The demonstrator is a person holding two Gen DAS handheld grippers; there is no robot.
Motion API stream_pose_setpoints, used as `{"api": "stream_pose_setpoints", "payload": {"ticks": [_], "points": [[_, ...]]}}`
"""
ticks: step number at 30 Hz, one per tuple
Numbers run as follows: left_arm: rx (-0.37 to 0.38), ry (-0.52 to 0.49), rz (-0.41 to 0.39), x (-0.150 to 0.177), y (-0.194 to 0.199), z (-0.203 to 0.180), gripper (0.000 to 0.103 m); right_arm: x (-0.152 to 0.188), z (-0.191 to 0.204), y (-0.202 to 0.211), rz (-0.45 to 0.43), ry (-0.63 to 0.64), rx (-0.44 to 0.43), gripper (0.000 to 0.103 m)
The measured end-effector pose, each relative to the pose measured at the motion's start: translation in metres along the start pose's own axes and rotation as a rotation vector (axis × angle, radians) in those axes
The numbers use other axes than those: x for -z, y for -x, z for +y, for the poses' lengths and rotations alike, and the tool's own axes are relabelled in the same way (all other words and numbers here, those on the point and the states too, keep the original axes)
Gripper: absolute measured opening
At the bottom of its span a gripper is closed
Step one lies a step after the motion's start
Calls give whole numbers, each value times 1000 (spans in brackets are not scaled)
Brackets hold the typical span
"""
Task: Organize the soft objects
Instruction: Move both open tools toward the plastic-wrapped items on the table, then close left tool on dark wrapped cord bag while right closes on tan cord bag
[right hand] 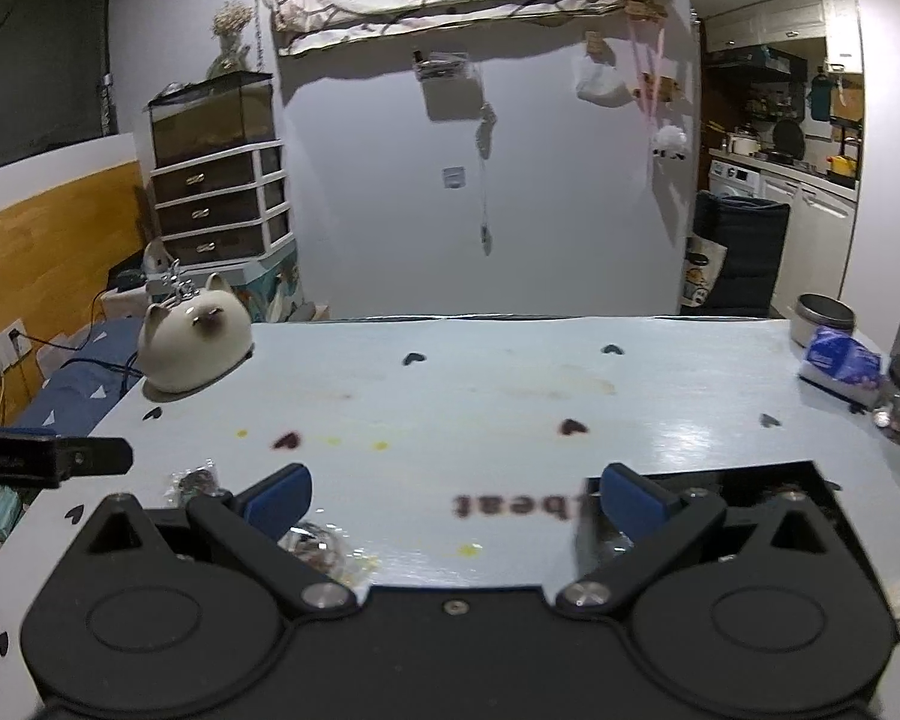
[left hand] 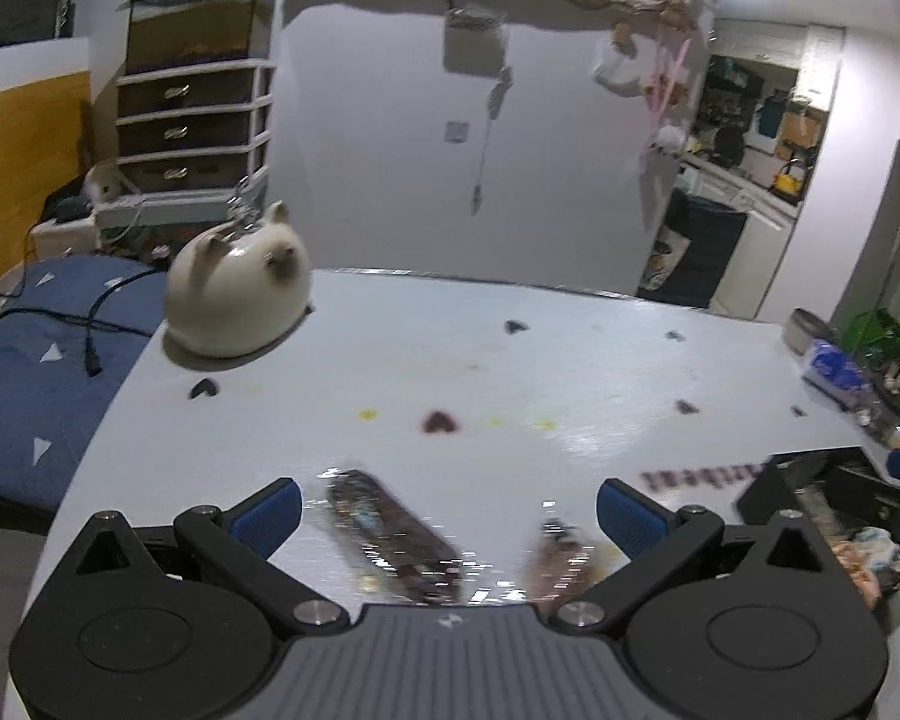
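Nearest the left gripper (left hand: 449, 510), whose blue-padded jaws stand wide and hold nothing, two long wrapped packets (left hand: 390, 534) lie on the pale table (left hand: 570, 348), the larger one just inside the left pad and a smaller one just inside the right pad. Their crinkled, shiny film suggests they are light, limp and a little slippery, so a grip across the middle of the long body, not on the loose sealed ends, looks safest; squeezing hard may crush whatever is inside. The right gripper (right hand: 455, 495) is likewise spread wide and empty, with one clear-wrapped packet (right hand: 315, 543) just beside its left pad and another (right hand: 195, 483) a little beyond it. To the right of both grippers sits a black box (left hand: 768, 483), open-topped; the left wrist view shows soft, pale contents in it, which the right wrist view hides behind its own finger. The right view alone shows the tip of the other gripper and a fingertip at the left edge. Farther off, at the table's far left corner, stands a cat-shaped ceramic piece (right hand: 195, 345).
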State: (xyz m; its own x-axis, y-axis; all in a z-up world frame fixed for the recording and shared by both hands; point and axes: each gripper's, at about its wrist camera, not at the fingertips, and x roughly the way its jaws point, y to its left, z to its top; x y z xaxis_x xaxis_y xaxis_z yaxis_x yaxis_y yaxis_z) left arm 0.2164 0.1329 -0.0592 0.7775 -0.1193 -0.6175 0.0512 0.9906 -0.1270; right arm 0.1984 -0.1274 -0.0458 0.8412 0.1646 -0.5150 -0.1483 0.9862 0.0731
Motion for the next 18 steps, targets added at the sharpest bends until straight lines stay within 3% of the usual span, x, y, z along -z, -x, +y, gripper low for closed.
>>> {"api": "stream_pose_setpoints", "payload": {"ticks": [6, 18], "points": [[-11, 25, 63, -7, -37, 27, 103, 1, 32, -27, 60, 30, -40, 103], [-55, -5, 231, -11, -124, 29, 103, 23, 87, -89, 284, 163, -93, 103]]}}
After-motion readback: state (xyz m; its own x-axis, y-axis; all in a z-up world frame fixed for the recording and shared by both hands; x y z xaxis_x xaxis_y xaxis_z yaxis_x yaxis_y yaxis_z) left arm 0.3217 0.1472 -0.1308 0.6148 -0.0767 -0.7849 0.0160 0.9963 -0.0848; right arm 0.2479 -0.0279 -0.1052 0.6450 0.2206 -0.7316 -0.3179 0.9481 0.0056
